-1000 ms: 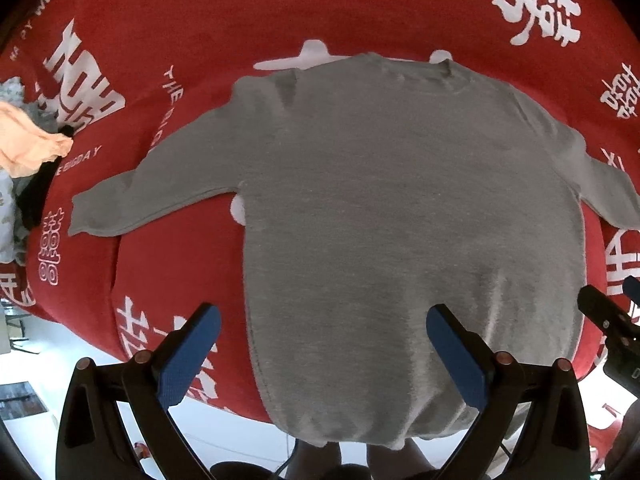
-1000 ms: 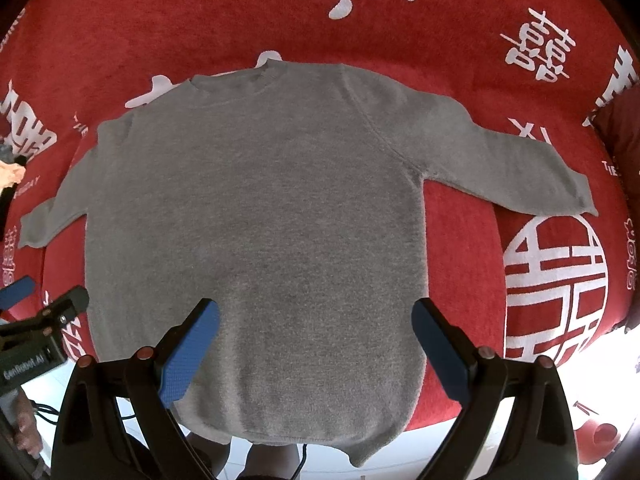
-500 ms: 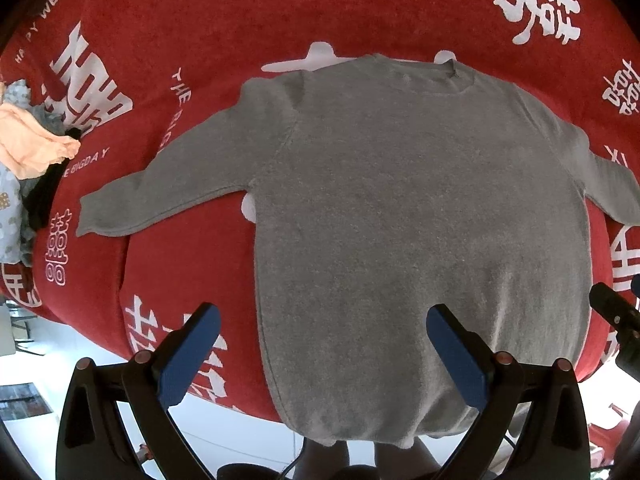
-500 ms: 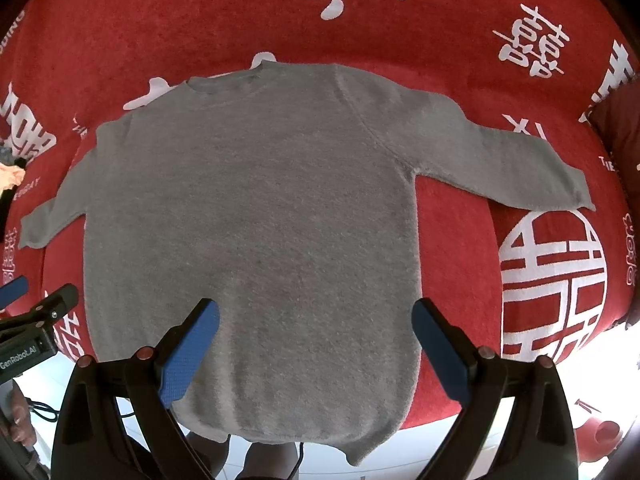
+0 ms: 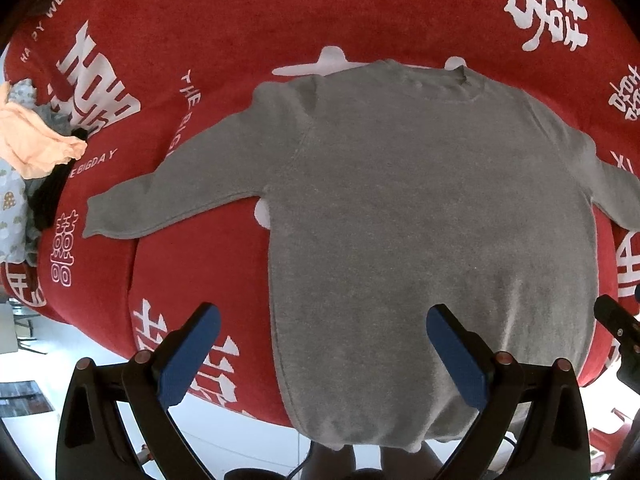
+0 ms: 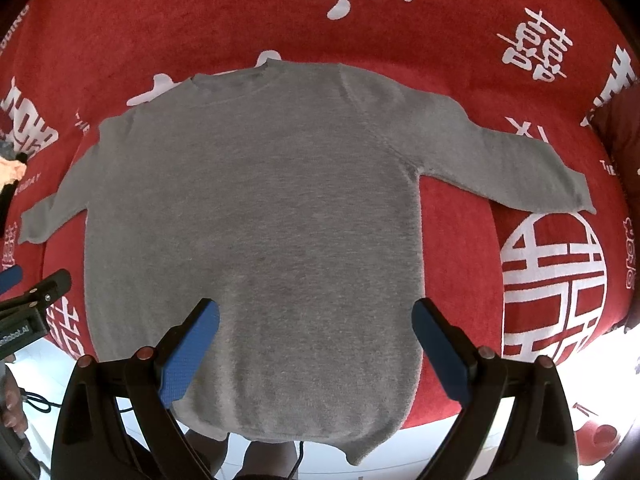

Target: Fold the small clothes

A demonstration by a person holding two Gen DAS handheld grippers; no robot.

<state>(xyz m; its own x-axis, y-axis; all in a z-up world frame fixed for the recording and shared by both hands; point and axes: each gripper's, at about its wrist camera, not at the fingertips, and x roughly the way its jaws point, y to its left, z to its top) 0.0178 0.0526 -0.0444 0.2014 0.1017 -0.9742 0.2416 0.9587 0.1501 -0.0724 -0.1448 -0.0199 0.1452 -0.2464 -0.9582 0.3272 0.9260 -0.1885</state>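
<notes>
Grey knit long-sleeved sweater (image 5: 432, 216) flat on red printed blanket (image 5: 248, 24); view drifted toward 3 o'clock; both grippers' jaws wide, empty; no fold started.

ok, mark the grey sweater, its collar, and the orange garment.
grey sweater (image 6: 256, 216), right wrist view, mid chest.
collar (image 5: 424, 70), left wrist view, neckline ribbing.
orange garment (image 5: 32, 140), left wrist view, crumpled middle.

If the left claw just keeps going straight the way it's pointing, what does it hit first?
Most likely the grey sweater, around its lower left body edge, lying flat on the red blanket. The left claw is open and empty above it. Depth is hard to judge.
</notes>
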